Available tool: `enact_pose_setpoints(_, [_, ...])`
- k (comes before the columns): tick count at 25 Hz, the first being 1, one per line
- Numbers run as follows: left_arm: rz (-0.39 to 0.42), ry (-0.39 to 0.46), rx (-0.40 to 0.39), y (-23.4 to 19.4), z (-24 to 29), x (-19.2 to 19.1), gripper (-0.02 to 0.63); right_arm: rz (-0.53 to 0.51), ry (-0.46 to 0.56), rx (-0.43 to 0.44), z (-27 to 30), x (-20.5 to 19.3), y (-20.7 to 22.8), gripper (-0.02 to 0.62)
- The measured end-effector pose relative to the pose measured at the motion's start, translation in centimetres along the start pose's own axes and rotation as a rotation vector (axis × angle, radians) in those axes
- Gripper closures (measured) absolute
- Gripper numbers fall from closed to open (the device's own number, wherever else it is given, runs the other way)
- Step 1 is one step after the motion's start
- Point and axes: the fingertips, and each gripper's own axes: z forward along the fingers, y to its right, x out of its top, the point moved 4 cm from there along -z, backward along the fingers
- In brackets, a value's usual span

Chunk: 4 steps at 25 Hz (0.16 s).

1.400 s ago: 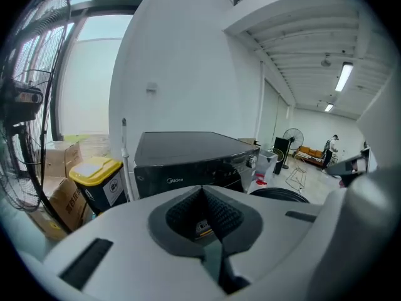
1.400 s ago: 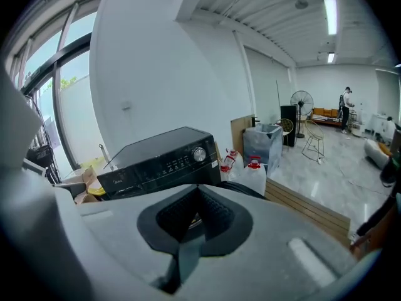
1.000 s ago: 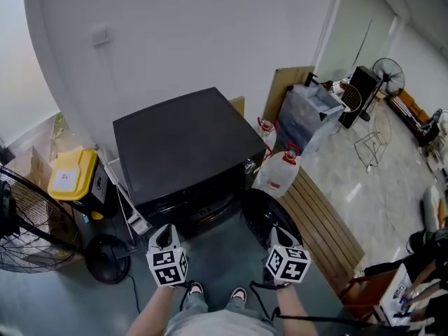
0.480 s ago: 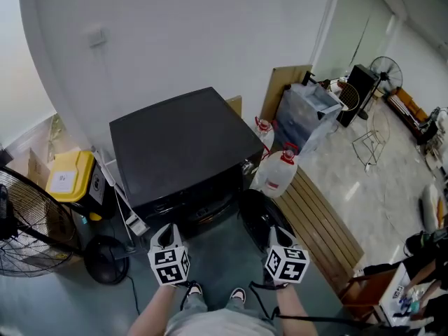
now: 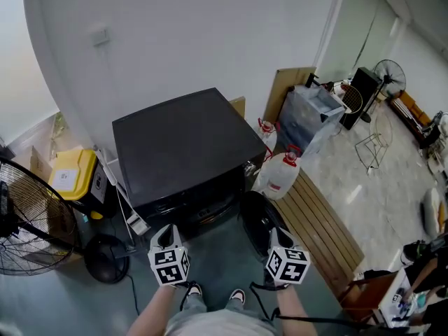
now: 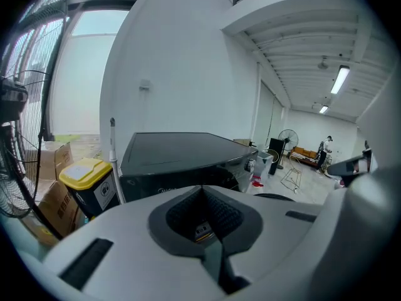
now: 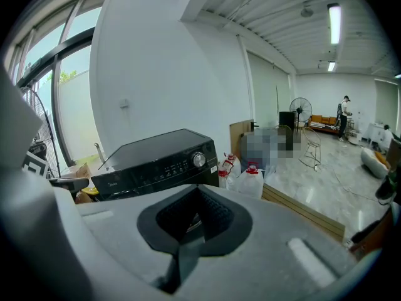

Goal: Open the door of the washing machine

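The black washing machine (image 5: 183,145) stands on the floor against the wall, just ahead of the person. Its round door (image 5: 260,219) looks already swung out to the right, so the opening step seems done, and the next move would only call for pushing it wider or drawing back. The left tool (image 5: 166,235) and right tool (image 5: 278,235) hover before it, jaws together and empty; the drum's contents are hidden, the yellow-lidded bin (image 5: 68,176) is closed, and how full the red-capped jug (image 5: 282,175) is cannot be told.
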Motion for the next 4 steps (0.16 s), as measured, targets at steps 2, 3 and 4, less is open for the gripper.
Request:
enact_pose_setpoints(2, [0.000, -0.001, 0.002, -0.10, -0.02, 0.02, 0.603, 0.000, -0.001, 0.001, 0.03, 0.01, -0.04, 0.597])
enact_pose_setpoints(3, [-0.001, -0.002, 0.004, -0.14, -0.03, 0.02, 0.603, -0.001, -0.001, 0.002, 0.05, 0.01, -0.06, 0.597])
enact_pose_setpoints(4, [-0.001, -0.002, 0.005, -0.17, -0.05, 0.02, 0.603, -0.001, -0.002, 0.003, 0.07, 0.02, -0.07, 0.597])
